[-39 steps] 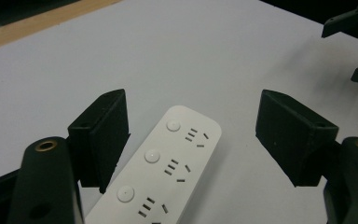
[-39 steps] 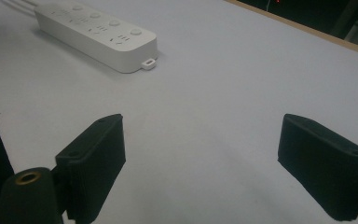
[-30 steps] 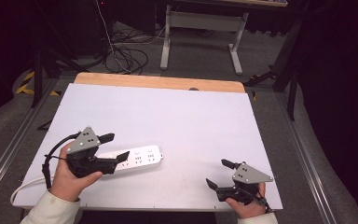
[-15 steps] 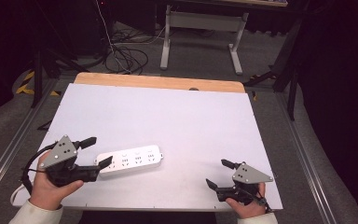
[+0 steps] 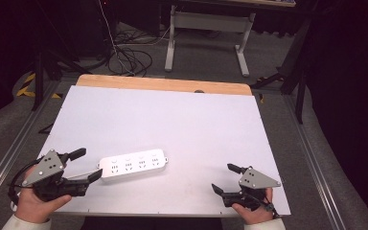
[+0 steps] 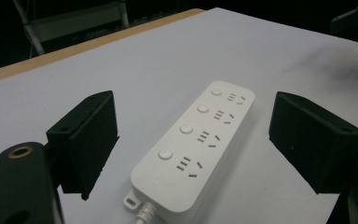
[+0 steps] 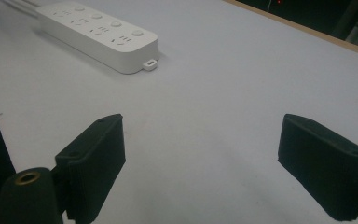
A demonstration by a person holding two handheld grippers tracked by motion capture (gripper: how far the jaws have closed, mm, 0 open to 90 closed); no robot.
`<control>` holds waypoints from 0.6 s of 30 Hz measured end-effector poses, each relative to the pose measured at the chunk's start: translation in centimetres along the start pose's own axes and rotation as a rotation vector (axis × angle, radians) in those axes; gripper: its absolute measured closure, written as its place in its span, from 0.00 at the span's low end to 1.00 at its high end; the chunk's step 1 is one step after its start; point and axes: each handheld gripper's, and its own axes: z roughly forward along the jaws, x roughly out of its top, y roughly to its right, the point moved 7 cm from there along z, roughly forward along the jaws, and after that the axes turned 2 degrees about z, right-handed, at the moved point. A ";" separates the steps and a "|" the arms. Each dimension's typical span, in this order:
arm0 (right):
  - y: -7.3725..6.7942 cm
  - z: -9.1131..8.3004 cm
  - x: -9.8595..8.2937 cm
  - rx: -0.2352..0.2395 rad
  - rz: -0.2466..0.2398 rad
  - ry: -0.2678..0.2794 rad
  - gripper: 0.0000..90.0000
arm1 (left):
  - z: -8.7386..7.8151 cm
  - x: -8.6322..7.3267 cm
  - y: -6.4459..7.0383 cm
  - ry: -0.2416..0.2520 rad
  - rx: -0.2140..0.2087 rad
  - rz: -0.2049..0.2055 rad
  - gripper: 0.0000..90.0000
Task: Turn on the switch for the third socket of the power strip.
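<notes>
From the high view, a white power strip (image 5: 133, 166) lies flat on the white desk (image 5: 172, 124), near the front edge and left of its middle, its length running roughly along that edge. The left gripper (image 5: 87, 165) sits by the front left corner, held in a hand (image 5: 36, 206), with its jaws spread; the nearer jaw tip is just beside the strip's left end, though I cannot tell whether it touches. The right gripper (image 5: 226, 178) rests near the front right corner, well apart from the strip, its jaws spread and holding nothing.

In the left gripper view, the power strip (image 6: 196, 142) lies between the two spread black jaws without either pressing on it. Four round buttons and four socket groups run along its top, and its cable leaves the near end.

In the right gripper view, the jaws stand wide apart over bare desk (image 7: 223, 93). The power strip (image 7: 97, 35) lies farther off, its small mounting tab pointing toward the gripper.
</notes>
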 end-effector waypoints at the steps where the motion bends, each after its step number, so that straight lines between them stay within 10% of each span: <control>1: 0.0 0.0 0.0 0.000 0.005 -0.002 0.17 | -0.2 -0.3 -0.1 -0.007 0.006 -0.012 0.18; 9: 0.0 0.1 -0.1 -0.001 0.003 -0.008 0.17 | -1.4 -2.8 -1.1 -0.040 0.027 -0.067 0.20; 18: 0.0 0.1 -0.1 0.000 0.004 -0.011 0.17 | -1.6 -5.2 -1.2 -0.109 0.055 -0.010 0.18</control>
